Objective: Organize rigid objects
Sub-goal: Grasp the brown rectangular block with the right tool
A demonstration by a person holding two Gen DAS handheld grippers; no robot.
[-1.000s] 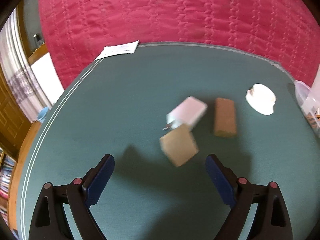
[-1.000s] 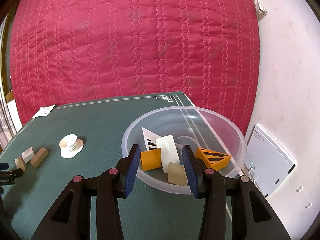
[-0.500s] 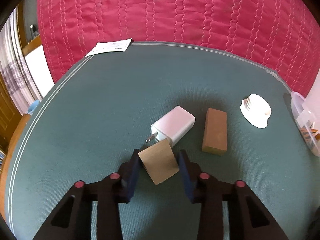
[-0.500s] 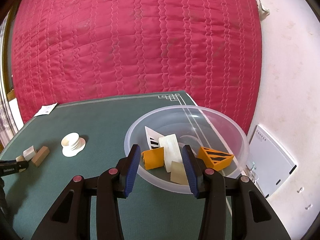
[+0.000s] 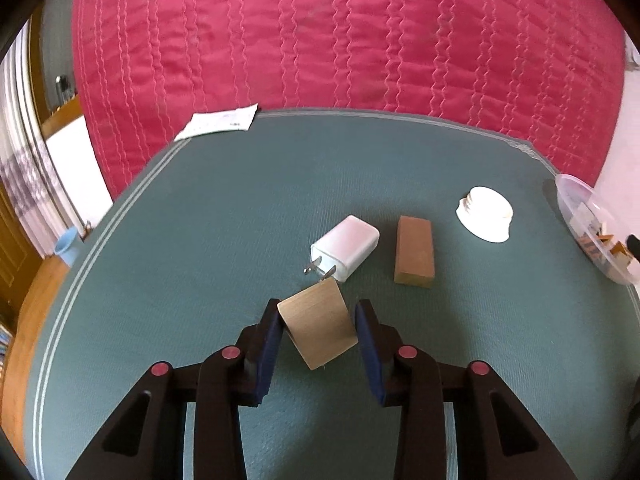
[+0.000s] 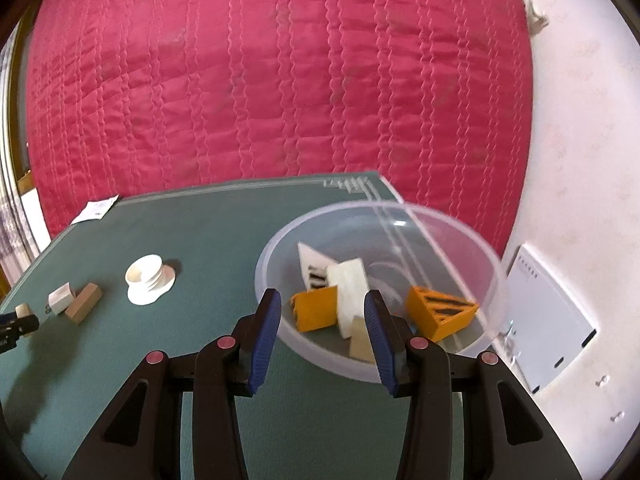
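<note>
Two views split the scene. Only the left wrist view shows the left gripper (image 5: 318, 330) with fingers clamped on a tan wooden block (image 5: 318, 326) above the green bench (image 5: 200, 240), near a white charger (image 5: 346, 246). Only the right wrist view shows inside the clear bowl (image 6: 460, 232), where orange wedges (image 6: 440, 314) lie; the right gripper (image 6: 322, 334) fingers stand apart, empty.

The clear bowl (image 5: 592, 216) is cut off at the left wrist view's right edge; its contents are too small to identify there.
</note>
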